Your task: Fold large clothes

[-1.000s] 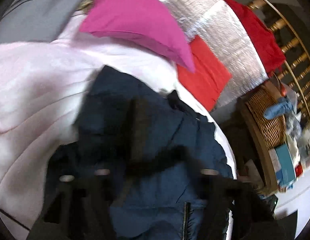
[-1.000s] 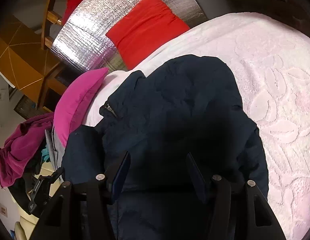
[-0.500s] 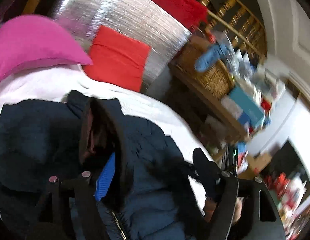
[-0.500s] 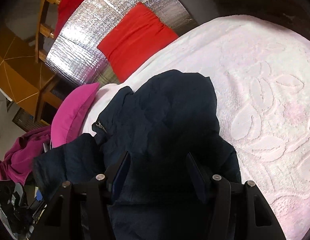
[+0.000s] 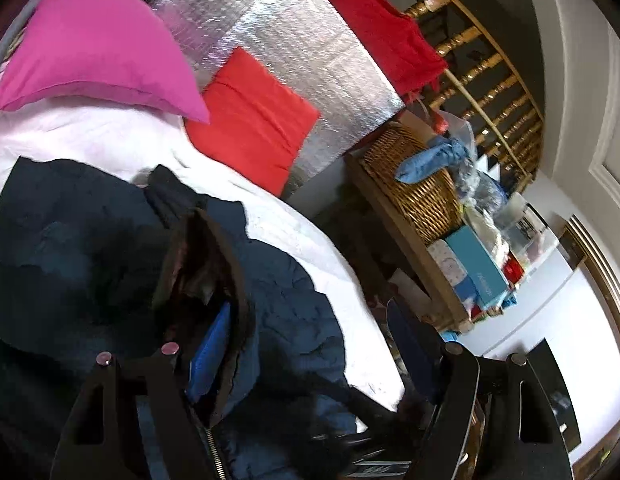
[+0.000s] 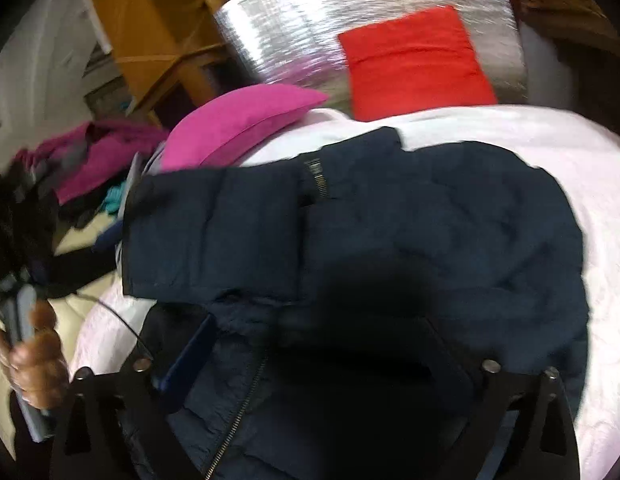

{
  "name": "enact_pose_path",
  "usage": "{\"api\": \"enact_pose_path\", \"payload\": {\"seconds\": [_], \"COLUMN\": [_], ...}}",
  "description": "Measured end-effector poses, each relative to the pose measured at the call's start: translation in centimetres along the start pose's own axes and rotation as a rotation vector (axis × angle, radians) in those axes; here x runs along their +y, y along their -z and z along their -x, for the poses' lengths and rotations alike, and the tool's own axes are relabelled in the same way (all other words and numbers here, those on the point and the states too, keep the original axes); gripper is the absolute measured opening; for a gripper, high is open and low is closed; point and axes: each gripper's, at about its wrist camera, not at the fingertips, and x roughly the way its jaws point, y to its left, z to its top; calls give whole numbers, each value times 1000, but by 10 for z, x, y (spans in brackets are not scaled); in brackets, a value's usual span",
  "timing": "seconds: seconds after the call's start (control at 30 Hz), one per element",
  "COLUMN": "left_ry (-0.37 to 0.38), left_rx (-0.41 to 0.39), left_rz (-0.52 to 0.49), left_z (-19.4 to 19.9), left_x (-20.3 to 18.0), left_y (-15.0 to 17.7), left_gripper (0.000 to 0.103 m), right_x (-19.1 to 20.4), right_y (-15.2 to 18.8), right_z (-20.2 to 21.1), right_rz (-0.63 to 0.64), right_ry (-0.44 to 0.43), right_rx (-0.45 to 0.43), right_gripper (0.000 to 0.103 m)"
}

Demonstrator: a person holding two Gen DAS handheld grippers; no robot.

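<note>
A dark navy padded jacket [image 5: 90, 248] lies crumpled on the pale pink bedspread [image 5: 90, 136]; it also fills the right wrist view [image 6: 430, 232], with a sleeve [image 6: 214, 240] folded across its left side. My left gripper [image 5: 306, 344] is open; its left pad [image 5: 208, 356] sits inside a jacket opening, its right finger [image 5: 414, 348] hangs past the bed edge. My right gripper [image 6: 310, 364] is open, low over the jacket near its zipper [image 6: 238, 412]; its right finger is lost in shadow.
A pink pillow [image 5: 90, 48] and a red pillow [image 5: 254, 120] lean on a silver headboard [image 5: 290, 40]. A wooden shelf holds a wicker basket [image 5: 418, 184] and boxes. In the right wrist view a clothes heap [image 6: 98, 152] lies left, and a hand [image 6: 30, 364] holds the other gripper.
The sleeve has been folded across the jacket. My left gripper opened and swung right toward the bed edge. The right camera rotated; the jacket now sits flatter.
</note>
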Motion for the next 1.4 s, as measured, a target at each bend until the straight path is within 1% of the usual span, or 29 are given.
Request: {"api": "enact_pose_path", "payload": {"seconds": [0.17, 0.23, 0.27, 0.33, 0.37, 0.4, 0.43, 0.5, 0.53, 0.6, 0.63, 0.67, 0.7, 0.77, 0.8, 0.83, 0.9, 0.93, 0.97, 1.0, 1.03, 1.07, 1.17, 1.27, 1.33, 1.37, 1.4], "left_ry": [54, 69, 76, 89, 94, 100, 100, 74, 17, -115, -166, -241, -333, -430, -470, -529, -615, -667, -703, -718, -723, -728, -735, -731, -734, -734, -736], "left_rx": [28, 43, 51, 65, 62, 50, 37, 1, -25, -41, -38, -27, -7, 23, 43, 72, 103, 120, 137, 149, 160, 163, 159, 154, 147, 145, 146], "left_rz": [-17, -28, -38, -67, -87, -112, -128, -150, -157, -140, -122, -88, -43, 18, 51, 95, 124, 126, 123, 120, 115, 110, 84, 83, 88, 91, 90], "left_z": [-4, -7, -8, -6, -2, 6, 12, 26, 34, 39, 39, 37, 35, 31, 28, 25, 19, 16, 13, 10, 7, 6, 4, 6, 9, 10, 10], "left_x": [-10, -15, -18, -23, -26, -29, -31, -30, -25, -10, 0, 14, 31, 56, 70, 85, 102, 110, 115, 118, 120, 119, 113, 110, 112, 113, 115], "left_y": [2, 3, 3, 3, 2, 0, -2, -7, -10, -15, -17, -19, -20, -19, -18, -16, -12, -9, -8, -7, -6, -6, -7, -10, -11, -11, -11], "left_gripper": [78, 78, 78, 78, 78, 78, 79, 82, 85, 86, 86, 86, 86, 86, 86, 86, 86, 86, 86, 86, 86, 86, 86, 86, 86, 86, 86], "right_x": [31, 37, 38, 24, 9, -4, -25, -62, -82, -112, -123, -133, -143, -155, -160, -160, -160, -158, -156, -154, -151, -151, -136, -111, -100, -102, -105], "right_y": [-3, -6, -8, -14, -17, -19, -20, -16, -12, -7, -4, -2, -1, 0, 1, 1, -1, -2, -3, -5, -6, -6, -14, -30, -31, -36, -33], "right_z": [-28, -36, -38, -33, -27, -21, -13, 1, 7, 19, 23, 25, 25, 17, 13, 11, 3, 2, 0, -3, -5, -5, 10, 33, 44, 42, 42], "right_rz": [47, 47, 29, -72, -158, -225, -323, -501, -593, -697, -731, -759, -785, -819, -830, -832, -831, -821, -803, -784, -770, -760, -694, -579, -537, -537, -550], "right_ry": [15, 65, 75, 51, 39, 32, 20, 3, -8, -23, -27, -46, -80, -120, -138, -148, -167, -165, -151, -123, -104, -105, -72, -50, -21, -9, 8], "right_rx": [-9, -26, -40, -87, -122, -148, -185, -238, -260, -287, -295, -300, -293, -264, -245, -236, -201, -193, -182, -169, -157, -155, -204, -271, -287, -285, -275], "right_gripper": [101, 101, 101, 101, 101, 101, 101, 101, 101, 101, 101, 101, 101, 100, 96, 93, 78, 74, 63, 44, 35, 16, 13, 13, 12, 12, 12]}}
